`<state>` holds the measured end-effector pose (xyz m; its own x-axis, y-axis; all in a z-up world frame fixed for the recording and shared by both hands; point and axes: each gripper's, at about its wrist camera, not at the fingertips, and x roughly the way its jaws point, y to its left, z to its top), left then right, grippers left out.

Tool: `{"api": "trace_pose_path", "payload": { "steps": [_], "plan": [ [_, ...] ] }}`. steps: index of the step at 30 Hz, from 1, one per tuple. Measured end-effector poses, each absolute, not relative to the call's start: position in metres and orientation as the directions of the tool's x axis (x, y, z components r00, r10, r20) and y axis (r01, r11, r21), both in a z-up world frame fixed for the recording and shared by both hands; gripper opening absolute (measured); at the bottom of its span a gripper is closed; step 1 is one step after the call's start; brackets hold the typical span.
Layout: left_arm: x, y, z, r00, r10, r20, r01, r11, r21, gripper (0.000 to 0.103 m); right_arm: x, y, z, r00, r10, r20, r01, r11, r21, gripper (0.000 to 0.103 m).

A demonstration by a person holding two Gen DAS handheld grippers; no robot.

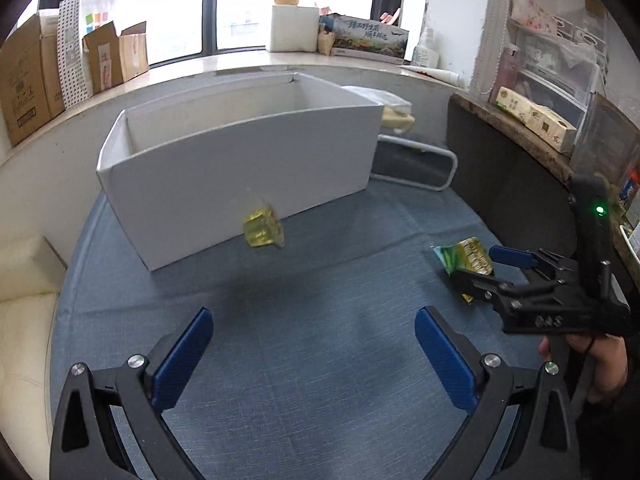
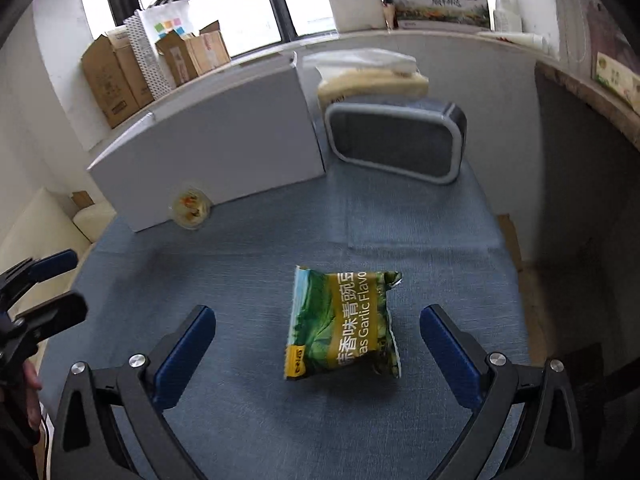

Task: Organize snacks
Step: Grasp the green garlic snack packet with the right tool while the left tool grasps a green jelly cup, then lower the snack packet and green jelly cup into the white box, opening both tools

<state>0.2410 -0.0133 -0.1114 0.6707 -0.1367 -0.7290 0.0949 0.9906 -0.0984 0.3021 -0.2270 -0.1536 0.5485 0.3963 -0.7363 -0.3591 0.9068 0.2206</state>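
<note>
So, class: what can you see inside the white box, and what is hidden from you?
Only the bare inner walls of the white box show in the left wrist view. Its front wall covers the floor, so any snacks inside cannot be seen. A jelly cup is in front, outside it.

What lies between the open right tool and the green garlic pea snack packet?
Only bare blue cloth. In the right wrist view the green snack packet lies flat just ahead of the right tool.

Bright windows (image 1: 168, 12) above a cluttered sill (image 1: 240, 62); blue-grey cloth (image 1: 320, 340) below.
</note>
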Motion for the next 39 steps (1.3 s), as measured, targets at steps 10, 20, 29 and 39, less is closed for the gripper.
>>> {"api": "trace_pose_path", "payload": {
  "steps": [10, 20, 29, 39],
  "plan": [
    [0.263, 0.012, -0.130, 0.649, -0.118, -0.751, 0.011, 0.989, -0.146, 0.103, 0.307, -0.222, -0.162, 0.554, 0.367, -0.747, -0.358, 0.915, 0.184, 0.041],
    [0.329, 0.012, -0.156, 0.608, -0.078, -0.790, -0.087, 0.983, -0.164, 0.103, 0.255, -0.230, -0.141, 0.568, 0.454, -0.686, -0.425, 0.876, 0.228, 0.041],
    [0.365, 0.006, -0.175, 0.576, 0.007, -0.817, -0.189, 0.974, -0.125, 0.103, 0.208, -0.254, -0.137, 0.556, 0.529, -0.641, -0.418, 0.845, 0.335, 0.041],
    [0.372, -0.007, -0.174, 0.594, 0.034, -0.804, -0.177, 0.980, -0.089, 0.040, 0.197, -0.271, -0.144, 0.565, 0.517, -0.643, -0.378, 0.855, 0.355, 0.041]
  ]
}}
